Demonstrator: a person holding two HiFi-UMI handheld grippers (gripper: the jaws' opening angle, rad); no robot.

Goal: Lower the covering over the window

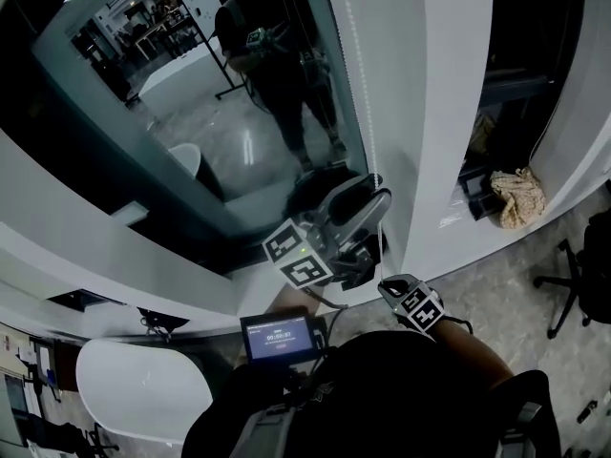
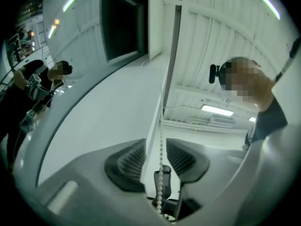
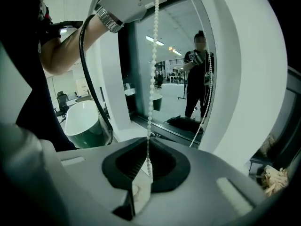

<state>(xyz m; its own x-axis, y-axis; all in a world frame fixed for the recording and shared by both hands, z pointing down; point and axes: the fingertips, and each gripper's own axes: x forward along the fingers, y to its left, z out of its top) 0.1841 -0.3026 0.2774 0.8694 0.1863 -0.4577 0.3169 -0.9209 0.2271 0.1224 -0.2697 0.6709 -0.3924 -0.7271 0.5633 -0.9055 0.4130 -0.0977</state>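
head view: the window fills the upper left of the frame, its dark glass uncovered where it shows and mirroring a standing person. a white frame borders the glass on the right, and the bead chain hangs along that border. the left gripper sits at the centre with its jaws pointing up the frame beside the chain, its marker cube below and to the left. the right gripper lies just below and to the right of it, at lower centre. a crumpled cloth rests near the right edge

left gripper view: the left gripper has its jaws standing apart at lower centre. the bead chain runs upright through the gap between them, and neither pad presses on it. the edge of the white frame rises behind the chain toward top centre

right gripper view: the right gripper has its jaws closed together on the bead chain at lower centre. the chain rises straight from the jaws to the left gripper at the top of the frame. a second strand hangs to the right along the edge of the window, which stands at the centre. a white tub shows at the left and the crumpled cloth at lower right
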